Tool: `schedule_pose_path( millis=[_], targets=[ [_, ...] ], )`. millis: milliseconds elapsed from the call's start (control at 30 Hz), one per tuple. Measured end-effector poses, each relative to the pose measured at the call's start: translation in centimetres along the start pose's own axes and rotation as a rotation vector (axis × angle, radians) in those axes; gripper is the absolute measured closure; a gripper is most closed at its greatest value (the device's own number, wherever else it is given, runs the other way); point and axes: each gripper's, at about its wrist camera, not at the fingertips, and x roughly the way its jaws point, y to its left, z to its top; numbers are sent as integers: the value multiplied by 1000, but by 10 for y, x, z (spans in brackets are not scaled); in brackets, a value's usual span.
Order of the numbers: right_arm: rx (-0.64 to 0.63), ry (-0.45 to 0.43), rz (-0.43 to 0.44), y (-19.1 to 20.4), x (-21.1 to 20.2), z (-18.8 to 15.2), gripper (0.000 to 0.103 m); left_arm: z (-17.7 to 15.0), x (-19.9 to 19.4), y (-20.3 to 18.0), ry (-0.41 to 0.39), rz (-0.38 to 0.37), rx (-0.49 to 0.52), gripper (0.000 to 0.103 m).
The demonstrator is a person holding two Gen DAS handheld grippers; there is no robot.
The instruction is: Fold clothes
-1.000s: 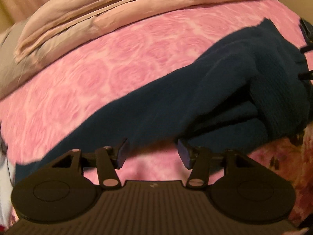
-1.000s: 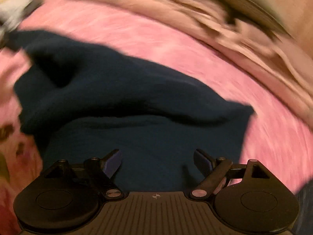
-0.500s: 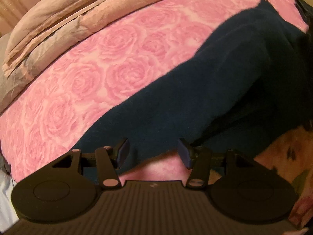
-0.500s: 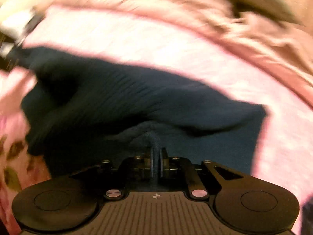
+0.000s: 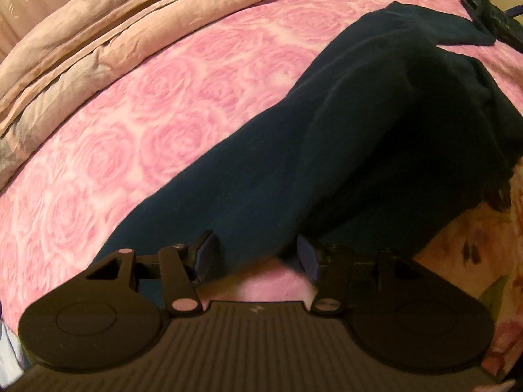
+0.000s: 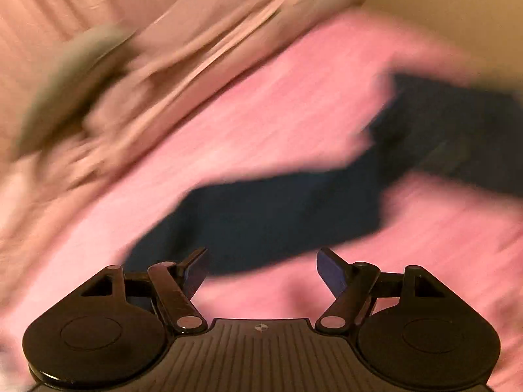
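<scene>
A dark navy garment [image 5: 343, 150] lies spread on the pink rose-patterned bedspread [image 5: 137, 124], with a fold running to the upper right. My left gripper [image 5: 256, 256] is open, its jaws on either side of the garment's near edge, nothing held. In the blurred right wrist view a sleeve-like part of the navy garment [image 6: 278, 215] stretches to the upper right. My right gripper [image 6: 261, 266] is open and empty just in front of that part. The other gripper [image 5: 490, 9] shows at the top right of the left wrist view.
A rumpled beige quilt [image 5: 114, 29] lies along the far side of the bed; it also shows in the right wrist view [image 6: 137, 65]. A floral cloth [image 5: 483, 261] lies at the near right edge.
My right gripper shut on the garment half a second ago, then opened and swung away fast. The garment's fold has shifted to the right. My left gripper stayed open and edged closer to the hem.
</scene>
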Motion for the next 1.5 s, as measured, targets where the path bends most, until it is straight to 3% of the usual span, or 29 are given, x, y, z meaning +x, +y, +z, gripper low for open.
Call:
schedule_pose_path(
  millis=[67, 167, 200, 233, 267, 333, 367, 467, 567, 600, 633, 667, 733, 800, 900, 1033, 1167, 1267, 1300, 1333, 1367, 1400, 1433, 1500],
  targets=[
    [50, 86, 133, 16, 39, -18, 28, 4, 3, -6, -21, 5, 25, 52],
    [102, 150, 209, 36, 93, -18, 28, 9, 8, -7, -39, 1, 47, 79],
    [114, 176, 213, 40, 110, -18, 36, 11, 9, -4, -44, -8, 33, 82],
    [123, 201, 217, 43, 125, -16, 85, 15, 8, 3, -55, -24, 7, 84],
    [126, 225, 220, 45, 134, -11, 95, 19, 7, 12, -68, -42, -24, 86],
    [113, 261, 230, 51, 149, 0, 95, 29, 4, 28, -96, -74, -77, 88],
    [71, 250, 249, 58, 148, 8, 95, 36, 2, 37, -114, -85, -96, 100],
    [43, 184, 318, 81, 143, 46, 96, 80, 5, 81, -201, -17, -152, 99],
    [82, 57, 360, 110, 150, 81, 95, 144, 21, 140, -297, 42, -293, 98],
    [99, 10, 372, 119, 153, 93, 84, 161, 26, 155, -318, 65, -339, 98],
    [108, -33, 371, 127, 155, 104, 33, 175, 30, 167, -324, 79, -381, 98],
    [104, -70, 336, 132, 153, 110, 1, 181, 33, 173, -319, 80, -407, 91],
    [66, -90, 296, 130, 149, 111, 0, 180, 37, 174, -303, 76, -436, 82],
    [-21, -43, 258, 119, 144, 95, 0, 153, 37, 161, -249, 41, -447, 71],
    [-133, 79, 151, 81, 129, 55, 0, 96, 39, 134, -99, -64, -494, 71],
    [-129, 233, 37, 21, 96, -20, 0, 21, 28, 91, 48, -211, -677, 66],
    [-69, 294, 39, -7, 73, -75, 0, -37, 16, 49, 134, -314, -876, 59],
    [-35, 285, 65, -14, 72, -94, 0, -51, 28, 31, 116, -334, -982, 52],
    [-23, 274, 73, -16, 75, -97, 0, -52, 36, 28, 112, -339, -1018, 55],
    [-3, 270, 76, -19, 81, -99, 7, -54, 43, 26, 107, -341, -1049, 58],
    [16, 276, 68, -21, 86, -101, 20, -55, 46, 26, 100, -339, -1066, 70],
    [27, 283, 47, -26, 84, -104, 53, -55, 46, 26, 90, -335, -1077, 91],
    [41, 284, 27, -28, 80, -104, 71, -55, 43, 28, 78, -344, -1079, 91],
    [103, 284, 62, -37, 66, -103, 90, -52, 21, 35, 23, -378, -1057, 93]
  ],
)
